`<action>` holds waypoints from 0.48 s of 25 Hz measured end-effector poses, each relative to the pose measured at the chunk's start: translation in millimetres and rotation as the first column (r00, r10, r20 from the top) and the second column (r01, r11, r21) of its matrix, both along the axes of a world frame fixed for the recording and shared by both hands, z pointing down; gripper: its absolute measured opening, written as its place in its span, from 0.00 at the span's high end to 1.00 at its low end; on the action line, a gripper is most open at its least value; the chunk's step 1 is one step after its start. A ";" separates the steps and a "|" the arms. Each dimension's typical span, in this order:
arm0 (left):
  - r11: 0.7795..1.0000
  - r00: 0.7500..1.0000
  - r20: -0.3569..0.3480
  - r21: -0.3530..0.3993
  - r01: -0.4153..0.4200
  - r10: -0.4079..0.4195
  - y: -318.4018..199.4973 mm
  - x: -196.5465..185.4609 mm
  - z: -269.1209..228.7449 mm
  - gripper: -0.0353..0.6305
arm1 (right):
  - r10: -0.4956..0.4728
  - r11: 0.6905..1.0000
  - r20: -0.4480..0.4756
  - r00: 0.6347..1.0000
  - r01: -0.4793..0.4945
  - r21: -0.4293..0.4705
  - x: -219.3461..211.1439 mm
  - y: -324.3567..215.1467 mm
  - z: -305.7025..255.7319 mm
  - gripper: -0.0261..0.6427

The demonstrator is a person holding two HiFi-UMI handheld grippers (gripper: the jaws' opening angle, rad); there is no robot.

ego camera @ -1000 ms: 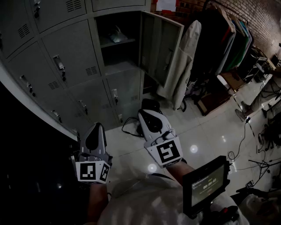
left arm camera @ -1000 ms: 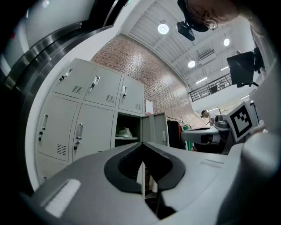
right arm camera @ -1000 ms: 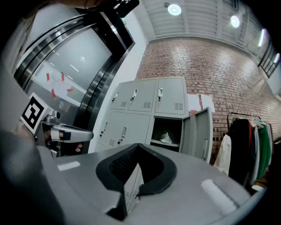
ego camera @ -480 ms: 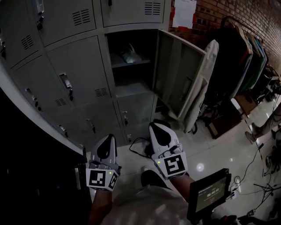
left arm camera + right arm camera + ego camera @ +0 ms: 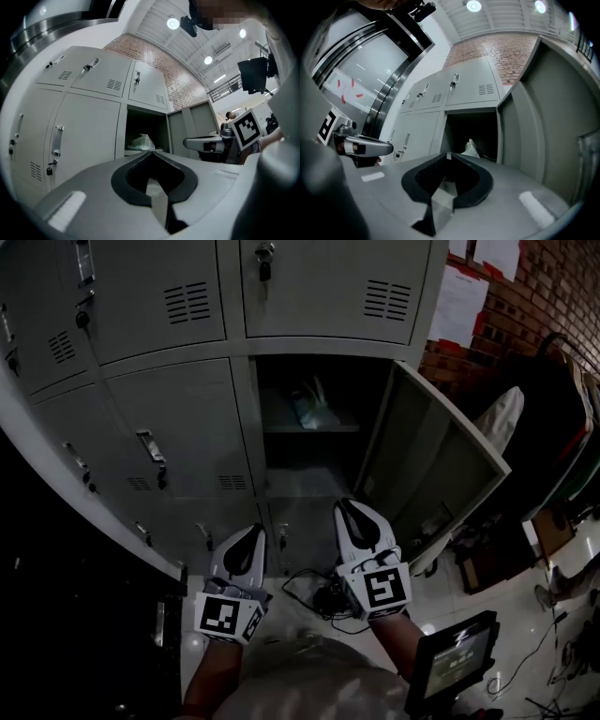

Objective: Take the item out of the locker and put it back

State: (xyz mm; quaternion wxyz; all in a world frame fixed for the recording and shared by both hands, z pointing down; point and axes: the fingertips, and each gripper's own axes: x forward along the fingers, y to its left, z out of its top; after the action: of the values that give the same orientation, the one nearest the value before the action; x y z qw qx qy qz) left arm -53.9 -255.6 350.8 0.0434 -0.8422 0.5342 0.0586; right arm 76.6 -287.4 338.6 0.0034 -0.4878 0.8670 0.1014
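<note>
A pale, crumpled plastic bag (image 5: 310, 410) lies on the shelf inside the open locker (image 5: 314, 486), whose door (image 5: 436, 479) swings out to the right. Both grippers are held low in front of the lockers, well short of the opening. My left gripper (image 5: 255, 530) is shut and empty, below the locker and to its left. My right gripper (image 5: 345, 505) is shut and empty too, just below the compartment's floor. The left gripper view shows the bag (image 5: 141, 141) beyond its closed tips (image 5: 151, 153). In the right gripper view the bag (image 5: 469, 149) sits just above the tips (image 5: 448, 155).
Closed grey lockers (image 5: 183, 437) with handles and padlocks surround the open one. Black cables (image 5: 314, 589) lie on the glossy floor below. A rack of hanging clothes (image 5: 562, 437) stands at the right. A small screen (image 5: 457, 658) sits at the bottom right.
The head view has swung toward the lockers, so the open locker now sits in the middle. Both grippers have come closer together below it and stay shut.
</note>
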 end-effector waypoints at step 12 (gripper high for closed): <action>1.000 1.000 0.013 0.010 -0.025 0.025 -53.6 -26.4 -5.0 0.94 | 0.091 0.995 0.011 0.996 -0.091 -0.031 -41.5 -171.7 -33.4 0.32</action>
State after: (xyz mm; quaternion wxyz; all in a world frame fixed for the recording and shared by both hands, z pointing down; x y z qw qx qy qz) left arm -80.3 -309.2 345.8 0.0505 -0.8489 0.5231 0.0563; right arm 35.1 -459.1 305.3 -0.0032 -0.5273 0.8454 0.0849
